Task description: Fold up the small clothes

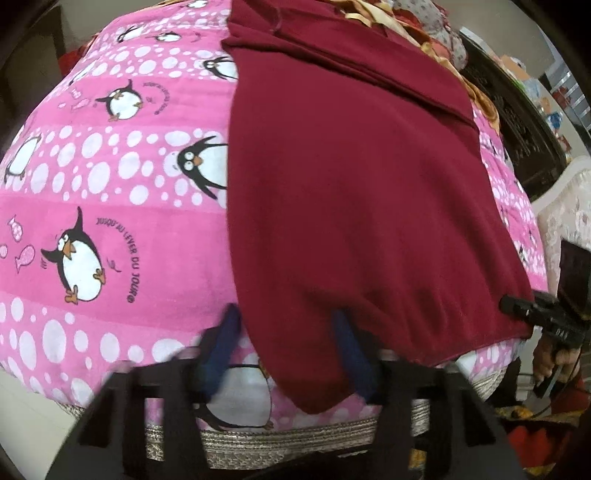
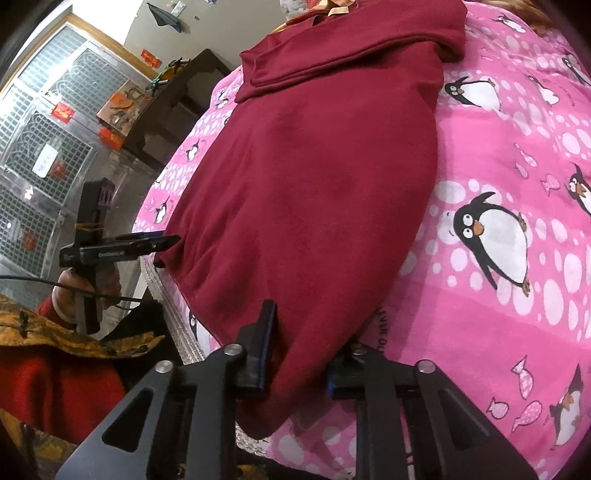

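A dark red garment (image 1: 354, 192) lies flat on a pink penguin-print blanket (image 1: 110, 192), its far part folded over. My left gripper (image 1: 288, 332) is open at the garment's near hem corner, the hem lying between its blue fingers (image 1: 225, 343). My right gripper (image 2: 306, 332) is open around the other near hem corner of the garment (image 2: 314, 184), cloth between its fingers (image 2: 267, 332). The right gripper also shows in the left wrist view (image 1: 535, 317). The left gripper shows in the right wrist view (image 2: 155, 243) at the hem's left edge.
The blanket (image 2: 517, 177) covers a table with a woven gold trim edge (image 1: 288, 443). A pile of other clothes (image 1: 424, 22) lies at the far end. A dark wooden cabinet (image 2: 173, 107) and a metal grille door (image 2: 44, 140) stand beyond the table.
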`<state>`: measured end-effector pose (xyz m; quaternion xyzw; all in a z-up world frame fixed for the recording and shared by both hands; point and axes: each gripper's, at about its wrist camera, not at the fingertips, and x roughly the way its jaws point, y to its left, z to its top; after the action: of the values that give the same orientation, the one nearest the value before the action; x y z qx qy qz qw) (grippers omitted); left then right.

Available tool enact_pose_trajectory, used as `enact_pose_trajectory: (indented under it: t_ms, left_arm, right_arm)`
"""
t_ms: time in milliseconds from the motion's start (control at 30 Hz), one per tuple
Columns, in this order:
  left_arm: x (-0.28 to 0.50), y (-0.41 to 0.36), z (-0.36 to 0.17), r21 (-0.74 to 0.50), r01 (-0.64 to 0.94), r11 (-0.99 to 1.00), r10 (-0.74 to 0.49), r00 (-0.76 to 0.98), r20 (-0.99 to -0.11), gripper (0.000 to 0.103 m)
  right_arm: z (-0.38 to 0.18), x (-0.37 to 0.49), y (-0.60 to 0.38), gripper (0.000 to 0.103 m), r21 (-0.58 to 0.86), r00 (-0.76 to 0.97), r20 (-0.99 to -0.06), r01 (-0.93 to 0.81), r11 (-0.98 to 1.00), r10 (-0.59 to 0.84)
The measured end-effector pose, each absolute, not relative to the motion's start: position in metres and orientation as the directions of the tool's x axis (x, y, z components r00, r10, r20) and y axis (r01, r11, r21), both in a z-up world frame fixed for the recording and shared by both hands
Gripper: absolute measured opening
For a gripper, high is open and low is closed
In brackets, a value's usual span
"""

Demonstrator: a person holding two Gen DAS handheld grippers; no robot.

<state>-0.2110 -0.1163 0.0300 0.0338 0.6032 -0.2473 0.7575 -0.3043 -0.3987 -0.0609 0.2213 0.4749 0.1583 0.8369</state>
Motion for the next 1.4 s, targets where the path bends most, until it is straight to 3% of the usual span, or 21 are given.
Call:
enact_pose_trajectory:
  t_ms: [67, 167, 433, 667, 900, 1067, 1400]
  left_arm:
    - [-0.208, -0.113, 0.029, -0.302, 0.4, 0.865, -0.372, 0.108, -0.922, 0.013]
    - [-0.207, -0.115, 0.03, -0.313, 0.412, 0.856, -0.382, 0.094, -0.919, 0.009]
    - [-0.185, -0.108, 0.071, -0.428, 0.413, 0.804, -0.526, 0.157, -0.836, 0.008]
    - [-0.159, -0.101, 0.113, -0.452, 0.429, 0.782, -0.595, 0.299, -0.746, 0.008]
    - [-0.121, -0.123, 0.146, -0.41, 0.48, 0.775, -0.61, 0.403, -0.682, 0.008]
    - [-0.082, -0.142, 0.167, -0.373, 0.499, 0.783, -0.606, 0.473, -0.64, 0.008]
    - [0.021, -0.191, 0.165, -0.318, 0.462, 0.828, -0.547, 0.535, -0.645, 0.008]
  right_arm:
    - [-0.059, -0.306, -0.397, 0.032, 0.515, 0.508, -0.721, -0.063, 0.855, 0.472]
    - [-0.05, -0.308, -0.4, 0.031, 0.519, 0.529, -0.702, -0.078, 0.851, 0.477]
    - [-0.026, -0.306, -0.412, 0.03, 0.56, 0.59, -0.634, -0.095, 0.823, 0.5]
    - [0.005, -0.29, -0.427, 0.03, 0.572, 0.682, -0.549, -0.115, 0.812, 0.483]
    - [0.044, -0.251, -0.447, 0.03, 0.468, 0.775, -0.504, -0.126, 0.875, 0.381]
    - [0.068, -0.213, -0.475, 0.03, 0.475, 0.826, -0.464, -0.073, 0.877, 0.32]
    - [0.085, -0.112, -0.511, 0.029, 0.43, 0.84, -0.502, 0.034, 0.902, 0.207]
